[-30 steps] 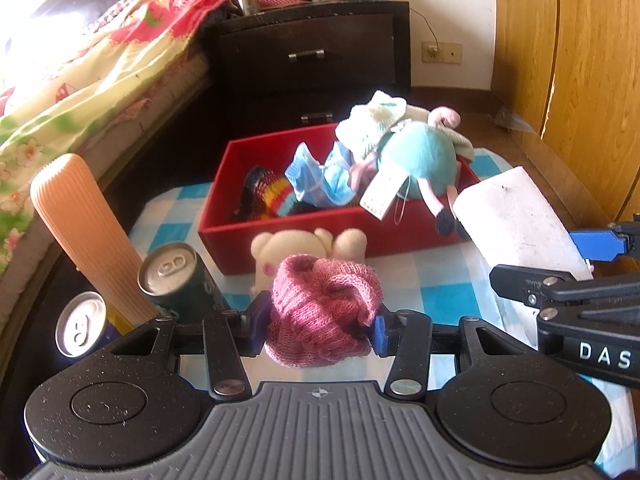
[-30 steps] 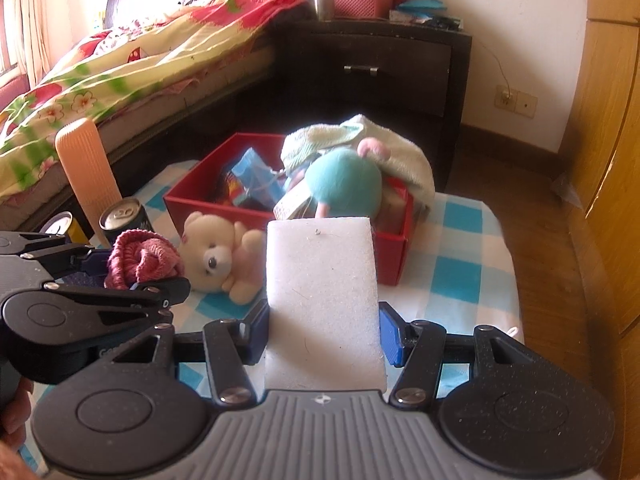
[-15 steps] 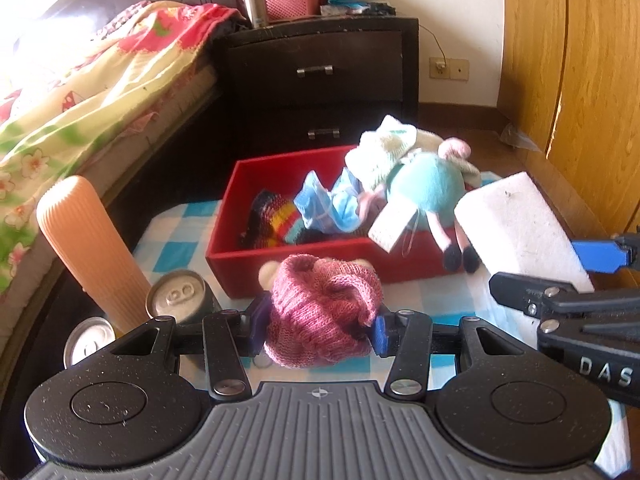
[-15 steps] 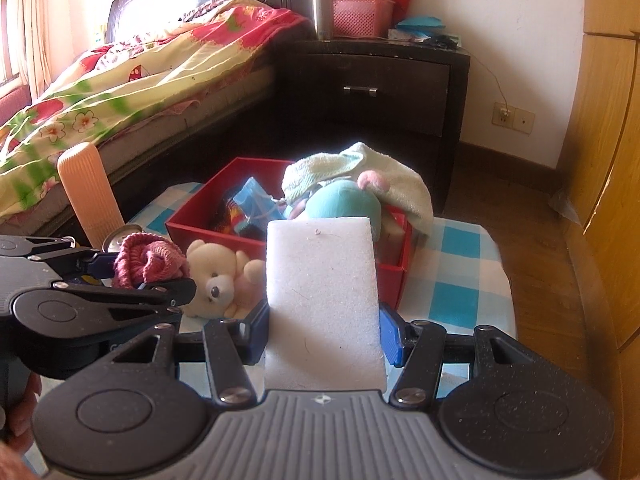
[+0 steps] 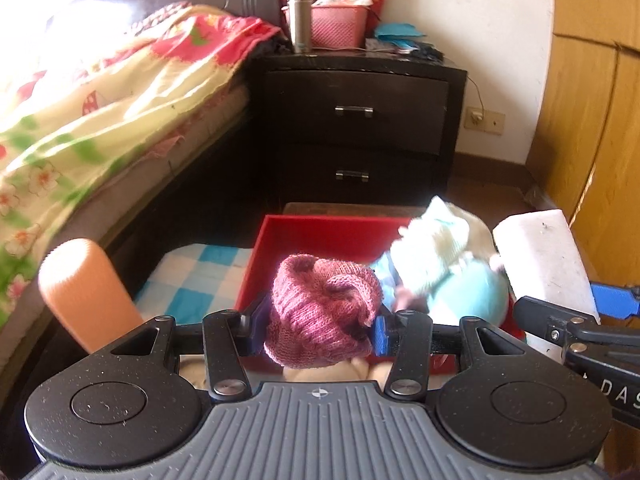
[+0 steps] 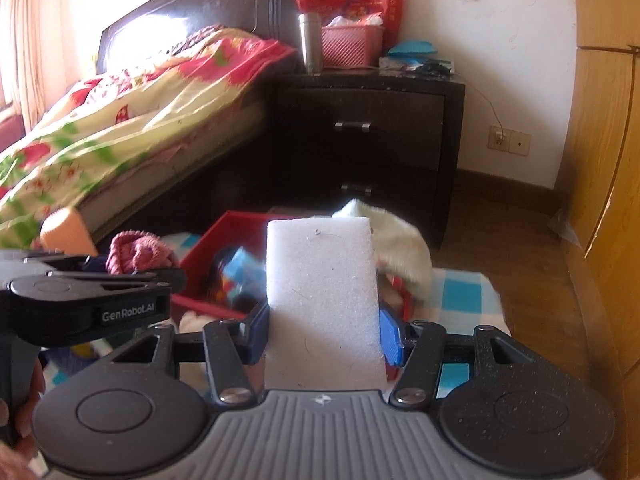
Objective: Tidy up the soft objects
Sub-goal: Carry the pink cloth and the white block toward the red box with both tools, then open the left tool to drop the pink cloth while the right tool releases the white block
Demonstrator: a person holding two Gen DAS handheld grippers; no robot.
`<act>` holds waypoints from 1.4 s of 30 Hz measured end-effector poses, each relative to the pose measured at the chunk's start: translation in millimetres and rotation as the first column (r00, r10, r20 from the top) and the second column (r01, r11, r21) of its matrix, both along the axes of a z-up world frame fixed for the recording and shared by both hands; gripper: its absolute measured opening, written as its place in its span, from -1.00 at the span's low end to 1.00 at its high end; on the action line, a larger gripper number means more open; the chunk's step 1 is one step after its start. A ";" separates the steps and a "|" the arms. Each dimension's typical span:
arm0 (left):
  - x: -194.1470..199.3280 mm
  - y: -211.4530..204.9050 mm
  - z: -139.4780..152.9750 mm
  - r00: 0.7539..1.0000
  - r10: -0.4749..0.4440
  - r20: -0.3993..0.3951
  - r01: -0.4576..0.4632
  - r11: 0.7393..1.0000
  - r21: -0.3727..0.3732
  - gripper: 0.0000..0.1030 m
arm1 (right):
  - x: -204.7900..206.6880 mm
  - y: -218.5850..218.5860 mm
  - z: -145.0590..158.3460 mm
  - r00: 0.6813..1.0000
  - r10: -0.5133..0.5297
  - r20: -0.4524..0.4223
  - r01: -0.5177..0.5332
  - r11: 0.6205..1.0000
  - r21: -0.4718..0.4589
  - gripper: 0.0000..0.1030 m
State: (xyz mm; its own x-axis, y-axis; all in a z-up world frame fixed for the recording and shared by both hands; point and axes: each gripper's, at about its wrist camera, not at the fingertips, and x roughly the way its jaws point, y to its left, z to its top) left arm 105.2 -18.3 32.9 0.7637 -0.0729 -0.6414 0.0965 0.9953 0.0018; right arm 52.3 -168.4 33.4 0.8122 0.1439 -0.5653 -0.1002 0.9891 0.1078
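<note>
Both grippers have lifted up over the red box (image 5: 320, 236) since a second ago; left gripper (image 5: 318, 326) fingers pinching the pink knit hat (image 5: 320, 312), right gripper (image 6: 322, 330) fingers squeezing the white foam block (image 6: 322, 288); looks like dropping them in comes next.

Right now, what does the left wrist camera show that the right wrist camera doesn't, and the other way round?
Only the left wrist view shows the teal plush toy in the bin and the left gripper from behind, clamped on the pink knitted hat. Only the right wrist view shows part of a hand at the bottom left edge and the right gripper head-on, squeezing the white foam block. Both show the red bin, the hat, the block, the orange cylinder, the bed and the dark nightstand.
</note>
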 end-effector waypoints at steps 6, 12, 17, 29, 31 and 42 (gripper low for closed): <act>44.2 2.2 0.8 1.000 0.009 -0.010 -0.010 0.999 -0.045 -0.04 | 46.5 1.9 5.2 1.000 0.007 0.006 -0.007 1.000 0.003 -0.37; 88.0 2.5 -14.2 0.999 0.023 -0.041 -0.027 0.996 -0.083 -0.01 | 102.1 4.5 -13.5 0.998 0.038 -0.044 -0.037 0.999 0.022 -0.36; 110.3 4.0 -35.5 0.996 0.032 -0.080 -0.040 0.995 -0.097 0.05 | 134.2 8.6 -24.3 0.997 0.057 -0.060 -0.056 0.998 0.013 -0.33; 103.3 7.8 -21.1 0.998 0.041 -0.054 -0.047 0.993 -0.108 0.57 | 132.4 -3.3 -22.3 0.999 0.020 -0.029 -0.017 0.996 0.089 -0.16; 96.5 8.8 -14.2 0.998 0.036 -0.052 -0.041 0.993 -0.110 0.58 | 127.8 -5.5 -16.9 1.000 0.006 -0.017 -0.004 0.995 0.099 -0.16; 45.3 9.8 1.2 0.998 0.009 -0.055 -0.012 0.998 -0.058 0.61 | 66.6 -20.0 2.8 1.000 -0.028 -0.013 0.030 0.992 0.122 -0.15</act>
